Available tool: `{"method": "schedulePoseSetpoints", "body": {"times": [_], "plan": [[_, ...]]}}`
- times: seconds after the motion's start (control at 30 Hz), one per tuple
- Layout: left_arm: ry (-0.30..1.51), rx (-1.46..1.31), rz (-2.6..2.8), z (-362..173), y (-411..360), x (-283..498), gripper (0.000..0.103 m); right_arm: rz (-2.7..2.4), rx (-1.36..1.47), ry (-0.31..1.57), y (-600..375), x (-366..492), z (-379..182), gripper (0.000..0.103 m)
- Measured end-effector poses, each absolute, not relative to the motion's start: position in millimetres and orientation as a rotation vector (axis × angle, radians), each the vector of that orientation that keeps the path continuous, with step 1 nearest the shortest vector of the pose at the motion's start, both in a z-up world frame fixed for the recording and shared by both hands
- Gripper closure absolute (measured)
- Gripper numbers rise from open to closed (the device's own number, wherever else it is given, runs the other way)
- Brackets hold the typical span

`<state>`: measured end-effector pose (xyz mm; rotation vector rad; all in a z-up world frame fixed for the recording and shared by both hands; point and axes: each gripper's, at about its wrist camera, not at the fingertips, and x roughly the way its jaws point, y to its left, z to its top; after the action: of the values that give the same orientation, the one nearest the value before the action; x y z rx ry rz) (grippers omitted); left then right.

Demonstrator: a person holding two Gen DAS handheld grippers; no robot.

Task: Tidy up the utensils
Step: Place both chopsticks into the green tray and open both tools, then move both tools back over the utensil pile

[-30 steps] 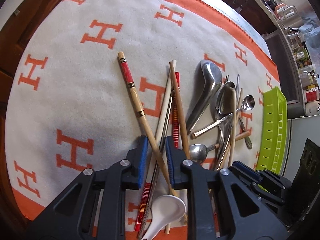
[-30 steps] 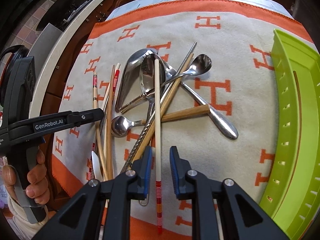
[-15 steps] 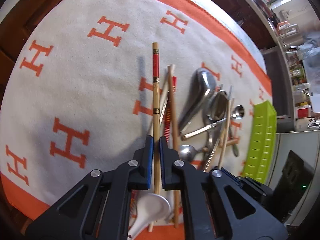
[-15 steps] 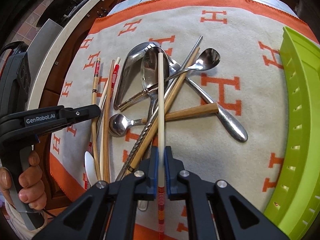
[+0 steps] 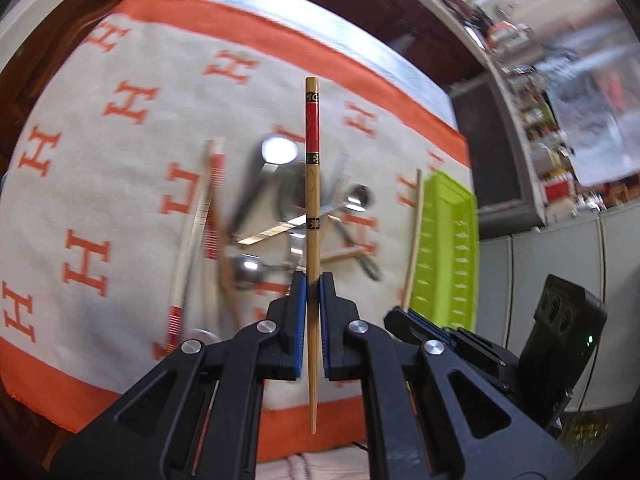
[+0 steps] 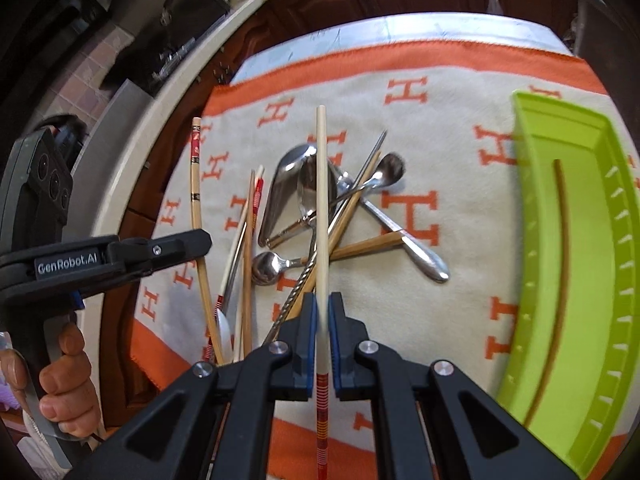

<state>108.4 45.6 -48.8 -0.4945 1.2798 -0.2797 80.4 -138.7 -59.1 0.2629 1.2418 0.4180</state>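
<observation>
- The left tongs [image 5: 313, 292] pinch a bamboo chopstick [image 5: 311, 184] with red bands; it stands clear above the cloth [image 5: 120, 208].
- The right tongs [image 6: 322, 312] pinch a pale chopstick [image 6: 321, 200] with a red-striped end, over the pile.
- The pile of spoons [image 6: 316, 188] and chopsticks lies on the cloth in the middle of the bench.
- A green tray [image 6: 580, 260] is at the right edge of the cloth, with one brown chopstick [image 6: 562, 248] in it.
- A hand [image 6: 60, 376] holds the handle of the left tongs.
</observation>
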Motion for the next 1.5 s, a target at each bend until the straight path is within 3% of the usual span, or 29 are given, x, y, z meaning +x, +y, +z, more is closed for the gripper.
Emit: {"method": "schedulePoseSetpoints", "body": {"times": [0.33, 0.63, 0.9, 0.97, 1.1, 1.5], "plan": [[1.269, -0.303, -0.485, -6.0, -94.1, 109.7, 0.099, 0.311, 0.332, 1.133, -218.9, 60.1, -24.5, 0.097], [1.313, -0.224, -0.482, -33.0, -197.1, 130.8, 0.099, 0.103, 0.292, 1.145, -294.0, 60.5, -38.8, 0.097], [1.352, -0.140, -0.442, -77.6, -213.9, 127.0, 0.098, 0.088, 0.275, 1.203, -306.3, 69.8, -63.8, 0.096], [1.346, -0.112, -0.431, -77.9, -214.4, 123.9, 0.094, 0.090, 0.287, 1.216, -309.8, 70.3, -67.6, 0.096], [1.304, -0.052, -0.406, -69.6, -209.1, 112.7, 0.081, 0.109, 0.295, 1.225, -308.8, 69.2, -74.3, 0.096], [1.157, 0.043, -0.315, -36.6, -168.3, 85.5, 0.076, 0.179, 0.322, 1.227, -288.5, 56.5, -70.5, 0.096]]}}
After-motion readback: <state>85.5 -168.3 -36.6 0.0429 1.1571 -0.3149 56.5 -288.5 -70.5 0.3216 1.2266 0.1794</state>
